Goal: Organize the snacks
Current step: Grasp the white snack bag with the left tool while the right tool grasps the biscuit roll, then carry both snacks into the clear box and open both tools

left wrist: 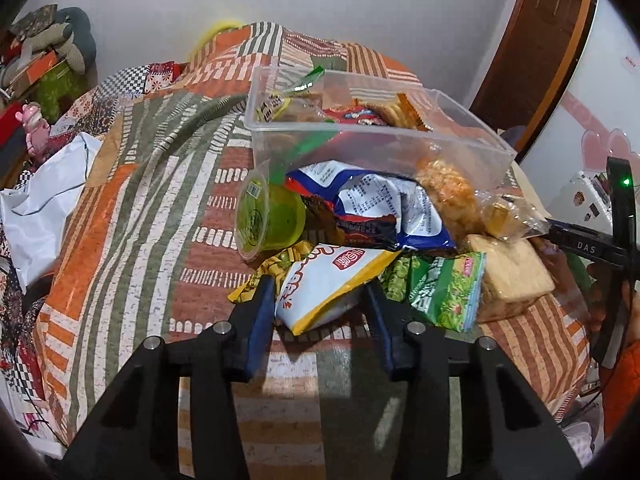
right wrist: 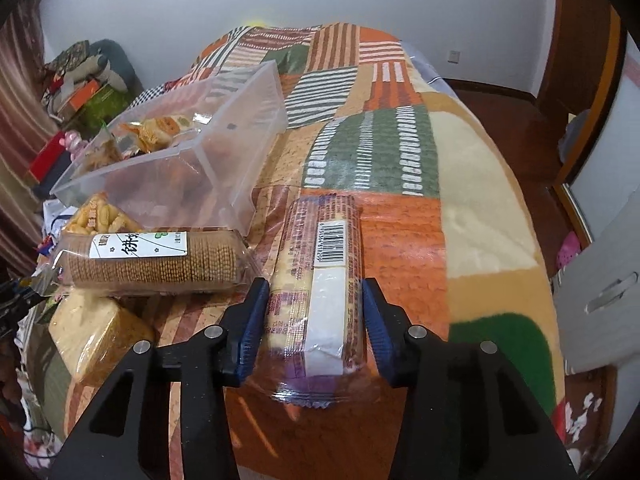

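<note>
A clear plastic bin (left wrist: pixel 440 142) with several snacks inside lies on the patchwork bedspread; it also shows in the right wrist view (right wrist: pixel 224 132). A pile of snacks lies in front of it: a green jelly cup (left wrist: pixel 276 216), a blue-white bag (left wrist: pixel 380 208), a white-yellow packet (left wrist: pixel 332 284), a green packet (left wrist: pixel 448 292). My left gripper (left wrist: pixel 320 304) is open, its fingers on either side of the white-yellow packet. My right gripper (right wrist: pixel 314 312) is open around a long cracker sleeve with a barcode (right wrist: pixel 320 272). A brown biscuit roll (right wrist: pixel 160 260) lies to its left.
A wrapped cake block (right wrist: pixel 92 332) lies at the left, also in the left wrist view (left wrist: pixel 512 276). A white plastic bag (left wrist: pixel 44 208) lies on the bed's left side. Clutter is stacked by the wall (left wrist: pixel 44 60). A cabinet (right wrist: pixel 600 280) stands right of the bed.
</note>
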Action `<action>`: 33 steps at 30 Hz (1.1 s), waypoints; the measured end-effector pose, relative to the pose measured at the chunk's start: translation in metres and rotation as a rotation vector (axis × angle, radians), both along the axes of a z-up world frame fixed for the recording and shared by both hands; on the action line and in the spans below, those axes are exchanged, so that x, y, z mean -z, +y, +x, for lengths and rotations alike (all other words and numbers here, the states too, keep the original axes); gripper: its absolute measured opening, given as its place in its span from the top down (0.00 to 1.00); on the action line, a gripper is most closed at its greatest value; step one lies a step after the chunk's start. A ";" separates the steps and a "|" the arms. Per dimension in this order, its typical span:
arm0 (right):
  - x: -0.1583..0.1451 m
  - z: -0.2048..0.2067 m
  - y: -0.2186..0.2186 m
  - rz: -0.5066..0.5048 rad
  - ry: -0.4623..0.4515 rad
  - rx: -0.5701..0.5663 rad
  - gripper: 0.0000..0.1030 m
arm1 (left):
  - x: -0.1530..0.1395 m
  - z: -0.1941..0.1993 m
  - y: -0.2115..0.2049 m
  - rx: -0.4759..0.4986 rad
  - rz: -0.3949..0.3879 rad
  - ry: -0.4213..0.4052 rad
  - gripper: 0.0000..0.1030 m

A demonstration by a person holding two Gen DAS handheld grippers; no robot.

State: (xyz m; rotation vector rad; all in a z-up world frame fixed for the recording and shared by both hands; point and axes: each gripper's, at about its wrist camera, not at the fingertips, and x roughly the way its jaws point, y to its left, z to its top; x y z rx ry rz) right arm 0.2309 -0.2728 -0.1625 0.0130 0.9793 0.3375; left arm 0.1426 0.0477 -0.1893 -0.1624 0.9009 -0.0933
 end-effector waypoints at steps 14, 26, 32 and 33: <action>-0.046 -0.011 0.003 0.065 -0.120 -0.017 0.59 | -0.053 -0.016 0.007 -0.018 -0.010 -0.128 0.58; -0.083 -0.008 0.028 0.122 -0.233 -0.074 0.59 | -0.089 0.008 0.003 -0.003 -0.003 -0.221 0.58; -0.092 0.000 0.043 0.155 -0.274 -0.096 0.59 | -0.099 0.025 -0.003 0.009 -0.013 -0.247 0.58; -0.092 0.002 0.044 0.161 -0.277 -0.101 0.59 | -0.100 0.027 -0.004 0.010 -0.012 -0.250 0.58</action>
